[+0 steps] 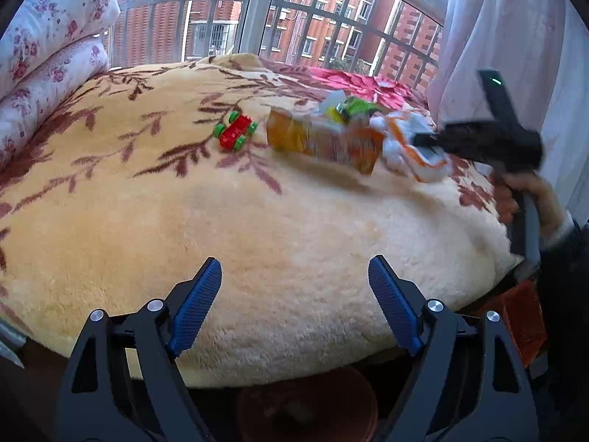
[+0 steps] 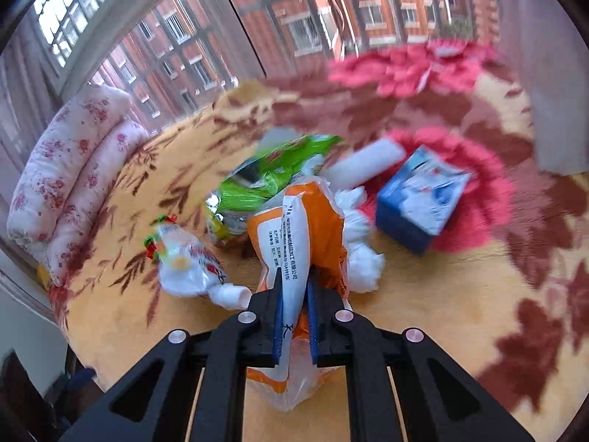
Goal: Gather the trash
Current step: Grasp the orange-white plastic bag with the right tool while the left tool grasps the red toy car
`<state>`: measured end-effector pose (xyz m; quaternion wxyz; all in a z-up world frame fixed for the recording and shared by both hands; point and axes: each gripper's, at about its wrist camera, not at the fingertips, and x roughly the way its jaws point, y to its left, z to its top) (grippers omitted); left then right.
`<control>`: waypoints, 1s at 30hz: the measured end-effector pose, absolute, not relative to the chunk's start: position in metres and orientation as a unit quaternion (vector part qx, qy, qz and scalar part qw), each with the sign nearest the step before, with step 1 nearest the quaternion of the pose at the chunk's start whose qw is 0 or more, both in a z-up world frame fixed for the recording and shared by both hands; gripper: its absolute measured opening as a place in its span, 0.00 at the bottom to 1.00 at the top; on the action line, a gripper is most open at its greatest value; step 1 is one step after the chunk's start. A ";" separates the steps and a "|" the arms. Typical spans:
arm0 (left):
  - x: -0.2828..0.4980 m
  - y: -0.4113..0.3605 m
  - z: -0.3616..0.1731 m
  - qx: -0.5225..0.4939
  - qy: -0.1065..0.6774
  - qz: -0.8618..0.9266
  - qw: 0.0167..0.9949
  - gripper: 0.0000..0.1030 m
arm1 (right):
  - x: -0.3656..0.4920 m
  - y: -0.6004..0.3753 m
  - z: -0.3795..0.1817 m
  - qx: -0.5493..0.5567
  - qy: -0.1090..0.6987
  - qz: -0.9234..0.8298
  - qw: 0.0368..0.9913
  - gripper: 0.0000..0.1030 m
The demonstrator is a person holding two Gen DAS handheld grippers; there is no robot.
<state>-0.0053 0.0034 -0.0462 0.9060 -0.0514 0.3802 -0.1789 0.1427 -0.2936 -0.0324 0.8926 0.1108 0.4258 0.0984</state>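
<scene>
Trash sits in a loose pile on the far right part of the blanket (image 1: pixel 257 243), a plush yellow one with brown leaf print covering the bed. Folded floral quilt (image 1: pixel 48 62) stacked at the left edge, window bars behind.

Pile contents, biggest first: orange-and-white plastic bag (image 2: pixel 302 243), green snack wrapper (image 2: pixel 272 176), blue tissue box (image 2: pixel 419 199), white roll (image 2: pixel 368 165), squashed white pouch with a screw cap (image 2: pixel 191 261). In the left wrist view there is also an orange pack (image 1: pixel 324 140), motion-blurred, and a small red toy car with green wheels (image 1: pixel 235 130) just left of the pile, apart from it. Probably not trash, judging by looks.

Right gripper (image 2: pixel 294 316): jaws nearly closed, pinching a fold of the orange-and-white bag between the blue pads (image 2: pixel 278 320). Grip looks firm; bag hangs both sides of the fingers.

Left gripper (image 1: pixel 294 294): jaws wide apart, nothing between them, hovering over bare blanket at the near edge, well apart from the pile.

Step in hand: first pickup, bag grasped by the right side. Next likely calls for lifting the bag off the pile without dragging the wrapper or white wad (image 2: pixel 360 254) touching it, then left gripper going for the wrapper or pouch. No bin positively identifiable in either view.
</scene>
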 end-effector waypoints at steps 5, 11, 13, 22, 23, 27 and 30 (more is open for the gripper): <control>0.033 0.002 -0.036 -0.034 0.375 -0.159 0.913 0.78 | 0.102 -0.317 -0.013 0.140 0.375 0.085 0.912 0.10; 0.117 0.001 -0.032 -0.031 0.403 -0.126 0.906 0.78 | 0.050 -0.325 -0.002 0.146 0.334 0.098 0.926 0.10; 0.142 0.000 -0.032 -0.019 0.405 -0.111 0.907 0.78 | 0.040 -0.322 -0.003 0.144 0.329 0.105 0.927 0.10; 0.235 -0.017 -0.072 0.061 0.470 -0.129 0.871 0.75 | 0.038 -0.309 -0.025 0.145 0.345 0.126 0.919 0.11; 0.238 -0.019 -0.079 0.074 0.475 -0.134 0.867 0.66 | 0.040 -0.307 -0.029 0.145 0.349 0.129 0.917 0.11; 0.245 -0.012 -0.088 0.071 0.459 -0.136 0.875 0.47 | 0.045 -0.301 -0.042 0.146 0.358 0.133 0.913 0.11; 0.233 -0.004 -0.080 0.055 0.436 -0.140 0.887 0.36 | 0.047 -0.300 -0.048 0.156 0.361 0.134 0.910 0.11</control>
